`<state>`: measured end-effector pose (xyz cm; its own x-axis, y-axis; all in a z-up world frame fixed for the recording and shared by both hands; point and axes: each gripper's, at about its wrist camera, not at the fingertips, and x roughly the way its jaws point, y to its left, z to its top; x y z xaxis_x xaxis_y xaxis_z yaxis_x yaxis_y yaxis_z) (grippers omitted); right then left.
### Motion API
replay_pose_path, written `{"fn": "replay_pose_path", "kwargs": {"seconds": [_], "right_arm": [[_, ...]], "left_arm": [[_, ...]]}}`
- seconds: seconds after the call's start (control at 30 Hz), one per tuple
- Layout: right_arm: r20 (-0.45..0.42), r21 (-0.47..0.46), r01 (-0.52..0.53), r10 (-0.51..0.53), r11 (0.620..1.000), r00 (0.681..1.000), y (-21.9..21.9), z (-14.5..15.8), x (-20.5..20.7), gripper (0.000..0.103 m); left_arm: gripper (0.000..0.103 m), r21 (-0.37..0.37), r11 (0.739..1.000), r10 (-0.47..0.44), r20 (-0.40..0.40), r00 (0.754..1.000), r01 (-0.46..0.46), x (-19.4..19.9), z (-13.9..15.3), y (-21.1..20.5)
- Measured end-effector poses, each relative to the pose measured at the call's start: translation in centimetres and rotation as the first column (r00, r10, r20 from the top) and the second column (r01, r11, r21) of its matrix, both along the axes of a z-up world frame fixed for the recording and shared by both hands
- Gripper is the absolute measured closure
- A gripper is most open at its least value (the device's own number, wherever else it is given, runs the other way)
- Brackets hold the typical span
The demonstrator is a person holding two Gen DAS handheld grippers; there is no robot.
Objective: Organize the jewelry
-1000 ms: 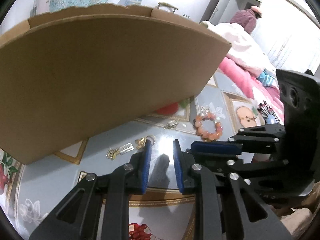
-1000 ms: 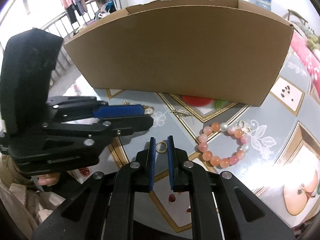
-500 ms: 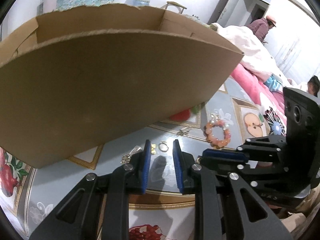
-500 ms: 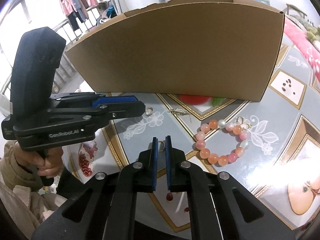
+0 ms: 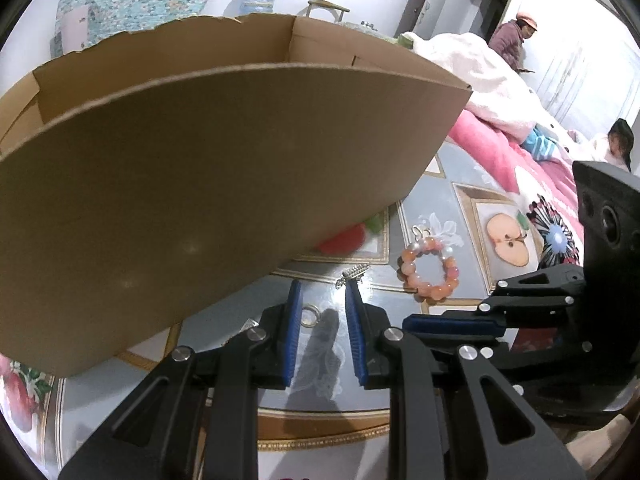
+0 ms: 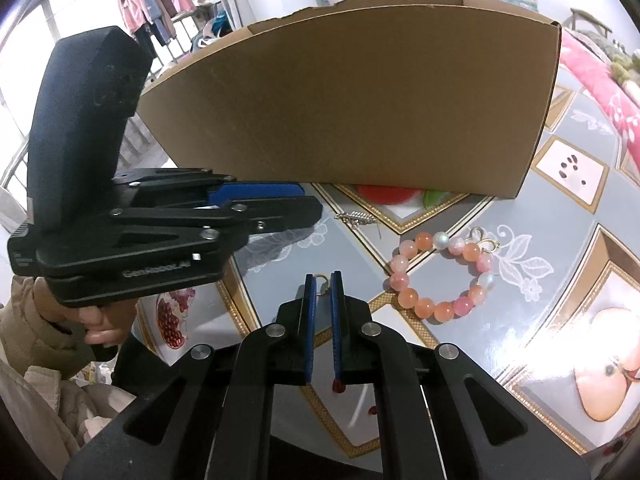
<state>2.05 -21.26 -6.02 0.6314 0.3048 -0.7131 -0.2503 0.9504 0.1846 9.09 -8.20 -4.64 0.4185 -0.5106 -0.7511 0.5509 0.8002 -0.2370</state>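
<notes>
The gold ring (image 6: 320, 279), off the table between the nearly closed right gripper (image 6: 322, 280) tips, should be lifted over the cardboard box (image 6: 360, 112) wall; left gripper (image 5: 320, 300) partly open, empty.

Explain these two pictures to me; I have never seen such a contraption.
No robot here: a person holds a two-finger gripper in each hand, each with a camera looking along its blue-padded fingers. One picture looks along the left gripper, the other along the right gripper, which also shows the hand gripping the left tool. On the patterned table stands a cardboard box; before it lie a pink beaded bracelet, a small silver piece and a gold ring. Neither gripper holds anything: the left jaws stand apart, the right nearly closed.
</notes>
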Motion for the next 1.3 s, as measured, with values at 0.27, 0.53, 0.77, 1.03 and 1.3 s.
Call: {"fn": "replay_pose_path", "kwargs": {"seconds": [0.27, 0.53, 0.77, 1.03, 1.3], "right_arm": [[-0.004, -0.007, 0.007, -0.007, 1.0, 1.0, 0.5, -0.1, 0.0, 0.097], [-0.01, -0.02, 0.028, -0.028, 0.999, 1.0, 0.7, 0.7, -0.5, 0.097], [-0.01, -0.039, 0.037, -0.038, 0.999, 0.999, 1.2, 0.6, -0.6, 0.097], [-0.005, -0.062, 0.024, -0.024, 0.998, 1.0, 2.7, -0.8, 0.1, 0.086], [-0.007, -0.054, 0.026, -0.026, 0.998, 1.0, 3.0, -1.1, 0.8, 0.085]], "left_arm": [[0.088, -0.002, 0.998, -0.059, 0.0, 0.998, 0.059, -0.9, -0.3, -0.8], [0.093, -0.014, 0.998, -0.061, -0.022, 0.998, 0.06, -2.8, -0.4, -0.1], [0.093, -0.028, 0.999, -0.021, -0.002, 1.0, 0.021, -4.5, -0.1, 1.3], [0.084, 0.027, 1.0, 0.001, 0.096, 0.995, -0.003, -3.9, 0.7, 0.9], [0.084, 0.085, 0.996, -0.029, 0.089, 0.996, 0.021, -3.5, -0.3, -0.1]]}}
